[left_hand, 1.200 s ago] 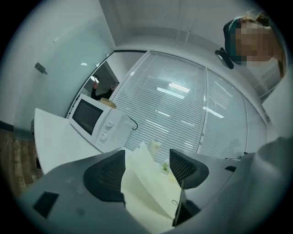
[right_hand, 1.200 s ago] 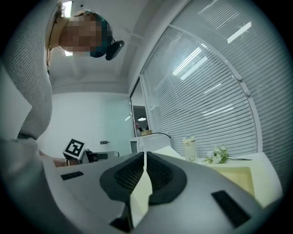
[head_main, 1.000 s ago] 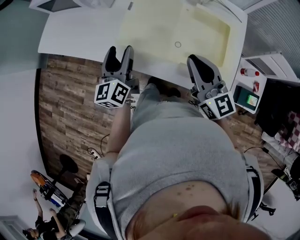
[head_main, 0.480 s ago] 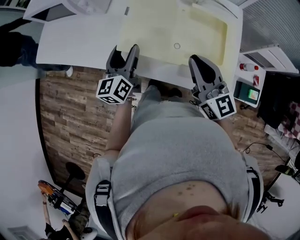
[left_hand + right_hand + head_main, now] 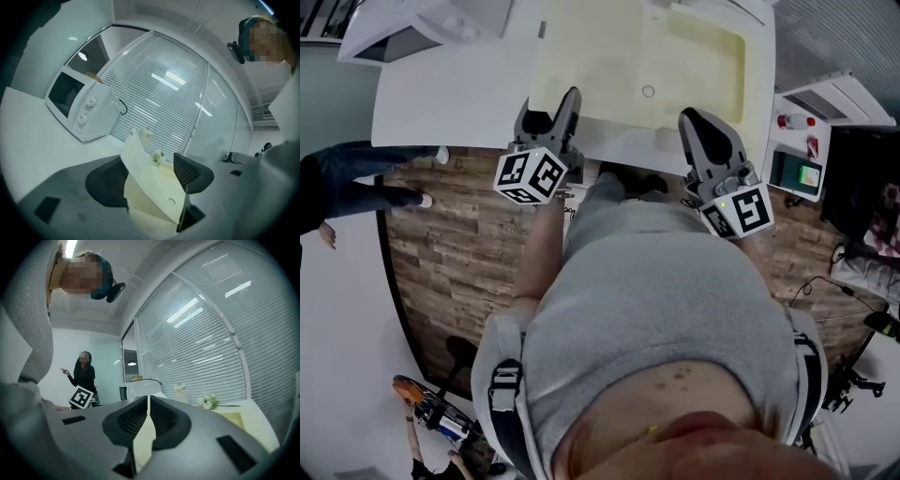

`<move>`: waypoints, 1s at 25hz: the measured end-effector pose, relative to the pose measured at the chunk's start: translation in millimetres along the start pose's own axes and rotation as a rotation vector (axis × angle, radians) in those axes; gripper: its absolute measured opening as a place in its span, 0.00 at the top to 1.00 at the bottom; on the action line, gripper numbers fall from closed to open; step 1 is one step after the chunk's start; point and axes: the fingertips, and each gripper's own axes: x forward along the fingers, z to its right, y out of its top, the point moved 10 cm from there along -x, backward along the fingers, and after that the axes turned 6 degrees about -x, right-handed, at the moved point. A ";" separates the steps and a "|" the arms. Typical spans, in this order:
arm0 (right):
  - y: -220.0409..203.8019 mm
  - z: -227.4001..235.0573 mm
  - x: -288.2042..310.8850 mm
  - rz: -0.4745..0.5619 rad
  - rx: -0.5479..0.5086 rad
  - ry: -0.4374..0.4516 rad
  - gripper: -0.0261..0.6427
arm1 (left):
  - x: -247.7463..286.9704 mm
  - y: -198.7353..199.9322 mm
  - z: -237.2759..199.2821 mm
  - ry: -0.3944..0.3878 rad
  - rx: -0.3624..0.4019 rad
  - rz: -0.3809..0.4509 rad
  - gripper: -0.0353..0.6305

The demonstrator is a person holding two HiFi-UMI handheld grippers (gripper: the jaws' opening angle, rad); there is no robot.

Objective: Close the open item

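A white microwave (image 5: 417, 33) stands at the far left corner of the white table (image 5: 450, 103). In the left gripper view the microwave (image 5: 77, 110) shows a dark window and two knobs; I cannot tell whether its door is ajar. My left gripper (image 5: 551, 103) hangs open over the table's near edge, at the corner of a pale yellow mat (image 5: 609, 66). That mat (image 5: 154, 187) shows between the left gripper's (image 5: 150, 176) spread jaws. My right gripper (image 5: 696, 122) is shut at the near edge, further right. In its own view the right gripper (image 5: 148, 416) holds nothing.
White flowers (image 5: 157, 156) and a pale bottle (image 5: 179, 392) sit at the table's back by the blinds. A side stand on the right carries a red-capped bottle (image 5: 794, 122) and a device with a green screen (image 5: 803, 175). A person (image 5: 356, 178) stands on the wooden floor at left.
My left gripper has moved forward to the table's near edge. The right gripper has hardly shifted. A person in dark clothes has walked into view on the floor at left.
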 end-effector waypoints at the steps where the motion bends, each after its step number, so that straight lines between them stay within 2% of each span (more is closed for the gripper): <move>1: 0.0 0.1 -1.0 -0.004 0.000 -0.009 0.85 | 1.2 0.4 0.1 -0.002 0.007 -0.003 0.53; 7: -0.5 2.2 -6.4 -0.002 -0.007 -0.047 0.85 | 12.2 2.6 -0.2 -0.017 0.027 -0.031 0.53; 11: -0.7 4.7 -12.9 -0.020 -0.002 -0.068 0.85 | 18.5 4.8 4.9 -0.024 0.087 -0.048 0.53; 14: -0.8 7.5 -16.8 -0.025 0.006 -0.081 0.85 | 23.3 5.9 8.5 -0.036 0.103 -0.054 0.53; 15: -1.1 8.6 -17.9 -0.026 0.007 -0.087 0.85 | 24.5 6.2 9.6 -0.039 0.106 -0.053 0.56; 20: -2.8 12.5 -22.1 -0.037 0.009 -0.108 0.85 | 26.3 9.7 12.1 -0.046 0.115 -0.024 0.80; 23: -4.2 16.0 -23.1 -0.049 -0.008 -0.129 0.85 | 27.4 10.8 11.7 -0.042 0.119 -0.022 0.87; 25: -5.0 18.3 -23.8 -0.044 -0.012 -0.140 0.85 | 27.7 10.4 11.6 -0.046 0.108 -0.017 0.88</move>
